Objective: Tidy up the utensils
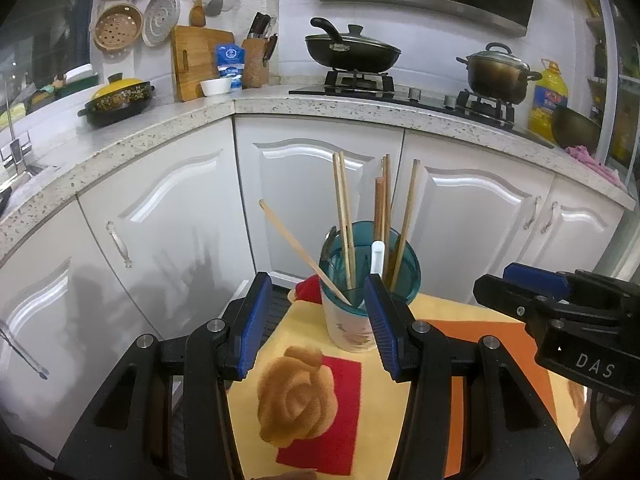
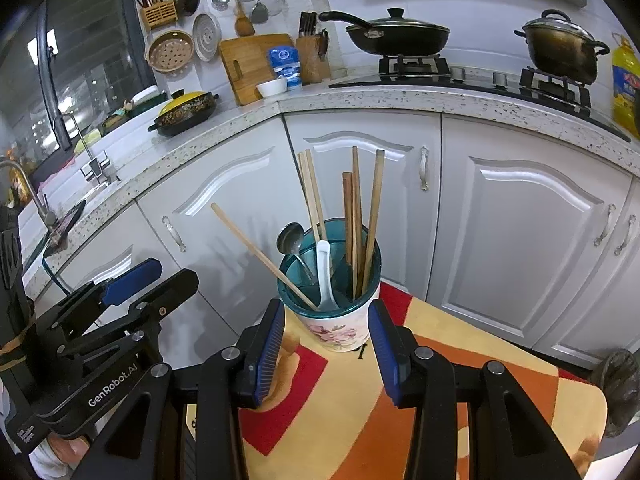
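Both claws, left claw (image 1: 314, 320) and right claw (image 2: 326, 350), stood spread and empty near the utensil cup (image 2: 334, 312) holding chopsticks (image 2: 374, 216).

A teal-rimmed floral cup (image 2: 332, 304) is standing upright at mid-frame on the mat's far edge. Wooden chopsticks (image 2: 374, 216) are being held upright in it, one chopstick (image 2: 260, 256) leaning far left; a metal spoon (image 2: 292, 240) and white spoon (image 2: 325, 272) are resting inside.

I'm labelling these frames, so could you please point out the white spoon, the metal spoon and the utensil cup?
white spoon (image 2: 323, 268), right wrist view, handle.
metal spoon (image 2: 291, 237), right wrist view, bowl.
utensil cup (image 2: 340, 332), right wrist view, flowered wall.
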A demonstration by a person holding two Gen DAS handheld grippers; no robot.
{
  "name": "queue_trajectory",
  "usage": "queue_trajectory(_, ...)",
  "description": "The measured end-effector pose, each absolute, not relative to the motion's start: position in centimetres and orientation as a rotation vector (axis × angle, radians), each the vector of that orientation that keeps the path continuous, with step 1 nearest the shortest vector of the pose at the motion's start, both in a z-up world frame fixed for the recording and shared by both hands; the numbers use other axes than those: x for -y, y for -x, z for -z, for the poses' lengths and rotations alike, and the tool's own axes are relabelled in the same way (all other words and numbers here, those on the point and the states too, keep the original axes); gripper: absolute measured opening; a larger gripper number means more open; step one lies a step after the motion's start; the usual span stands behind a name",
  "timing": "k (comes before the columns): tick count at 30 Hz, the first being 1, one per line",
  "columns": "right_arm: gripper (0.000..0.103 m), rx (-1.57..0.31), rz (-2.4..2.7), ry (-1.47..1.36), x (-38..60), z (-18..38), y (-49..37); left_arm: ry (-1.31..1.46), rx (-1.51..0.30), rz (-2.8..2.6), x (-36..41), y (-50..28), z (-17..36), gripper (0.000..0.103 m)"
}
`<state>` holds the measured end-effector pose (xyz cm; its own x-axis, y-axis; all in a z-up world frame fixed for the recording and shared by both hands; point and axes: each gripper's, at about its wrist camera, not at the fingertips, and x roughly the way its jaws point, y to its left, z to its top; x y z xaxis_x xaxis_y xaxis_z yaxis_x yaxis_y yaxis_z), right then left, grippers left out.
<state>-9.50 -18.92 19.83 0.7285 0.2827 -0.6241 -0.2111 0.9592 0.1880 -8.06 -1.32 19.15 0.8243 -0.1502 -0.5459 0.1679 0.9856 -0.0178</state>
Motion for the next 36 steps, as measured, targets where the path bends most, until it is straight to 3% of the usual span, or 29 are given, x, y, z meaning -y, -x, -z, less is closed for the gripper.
queue_trajectory(36, 0.042, -0.735, -0.289, -0.076, 17.2, -19.0, 9.4, -0.032, -0.567, 0.153, 0.8, 8.1, -19.0, 0.047)
